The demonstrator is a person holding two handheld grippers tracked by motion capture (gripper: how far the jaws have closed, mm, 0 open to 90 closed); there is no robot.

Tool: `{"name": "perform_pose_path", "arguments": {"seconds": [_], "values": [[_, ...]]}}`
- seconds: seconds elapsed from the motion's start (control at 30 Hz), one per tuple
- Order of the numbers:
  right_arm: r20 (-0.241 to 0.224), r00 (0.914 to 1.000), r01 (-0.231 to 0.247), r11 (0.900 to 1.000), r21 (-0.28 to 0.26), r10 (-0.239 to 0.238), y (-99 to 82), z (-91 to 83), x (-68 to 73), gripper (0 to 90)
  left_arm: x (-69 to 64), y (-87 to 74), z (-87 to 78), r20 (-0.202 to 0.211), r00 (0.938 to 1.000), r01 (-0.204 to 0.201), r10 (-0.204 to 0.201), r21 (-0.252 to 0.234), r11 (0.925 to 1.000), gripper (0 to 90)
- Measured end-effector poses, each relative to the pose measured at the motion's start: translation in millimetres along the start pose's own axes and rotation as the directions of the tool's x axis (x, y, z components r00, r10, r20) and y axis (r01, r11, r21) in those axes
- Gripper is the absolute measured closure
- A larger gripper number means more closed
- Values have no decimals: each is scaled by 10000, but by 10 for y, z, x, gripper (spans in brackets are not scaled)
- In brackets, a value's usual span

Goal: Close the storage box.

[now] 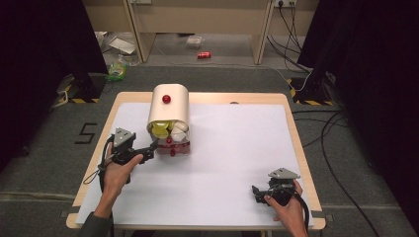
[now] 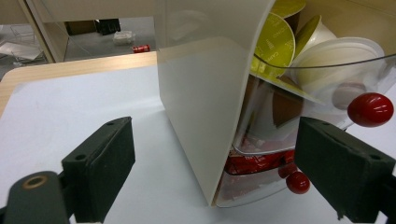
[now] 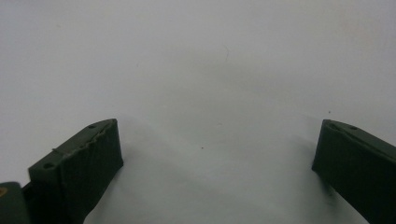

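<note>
1. High view: a cream box (image 1: 169, 106) with a red knob (image 1: 166, 99) on top stands at the back left of the white table (image 1: 237, 148). Its clear drawers face the person and hold yellow and white capsules (image 1: 168, 129) above, red ones below. The left gripper (image 1: 152, 146) sits just beside the box's lower left corner, near the drawer knobs. The right gripper (image 1: 256, 190) rests well apart, near the front right edge of the table.
2. Left gripper view: the fingers (image 2: 100, 165) stand open, wide apart, on either side of the box's (image 2: 205, 93) near corner and not touching it. The upper drawer (image 2: 322, 88) is pulled out, with a red knob (image 2: 370, 109) just above the right finger. A smaller red knob (image 2: 298, 182) marks the lower drawer.
3. Right gripper view: the fingers (image 3: 84, 163) are open, holding nothing, over the bare white table (image 3: 210, 70).
</note>
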State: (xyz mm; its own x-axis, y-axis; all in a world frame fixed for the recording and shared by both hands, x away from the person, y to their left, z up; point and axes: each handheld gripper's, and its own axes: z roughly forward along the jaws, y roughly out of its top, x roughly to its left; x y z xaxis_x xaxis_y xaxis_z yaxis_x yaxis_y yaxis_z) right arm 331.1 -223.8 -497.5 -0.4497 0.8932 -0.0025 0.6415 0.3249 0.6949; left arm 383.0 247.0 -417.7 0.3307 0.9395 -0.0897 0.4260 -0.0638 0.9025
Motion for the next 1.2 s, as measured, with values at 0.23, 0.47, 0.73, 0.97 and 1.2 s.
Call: {"name": "perform_pose_path", "arguments": {"seconds": [0.23, 0.47, 0.73, 0.97, 1.2], "values": [[7, 10000, -2, 10000, 4, 2, 0, 0, 0, 13, 7, 15, 10, -21, 10000, -22, 22, 65, 10000, 116], [12, 10000, -4, 10000, 4, 4, 1, 1, 1, 13, 10, 15, 13, -28, 10000, -6, 6, 72, 10000, 107], [6, 10000, -14, 10000, 7, 14, 1, 1, 1, 12, -27, 11, -31, 153, 9999, 1, -2, 63, 10000, 154], [8, 10000, -4, 10000, 4, 4, 0, 1, 1, 12, -24, -13, -98, 281, 9996, 28, -31, 92, 10000, 154], [6, 10000, -4, 10000, 6, 4, 1, 1, 1, 12, 12, -79, -107, 353, 9991, 217, -224, 211, 9995, 154]]}}
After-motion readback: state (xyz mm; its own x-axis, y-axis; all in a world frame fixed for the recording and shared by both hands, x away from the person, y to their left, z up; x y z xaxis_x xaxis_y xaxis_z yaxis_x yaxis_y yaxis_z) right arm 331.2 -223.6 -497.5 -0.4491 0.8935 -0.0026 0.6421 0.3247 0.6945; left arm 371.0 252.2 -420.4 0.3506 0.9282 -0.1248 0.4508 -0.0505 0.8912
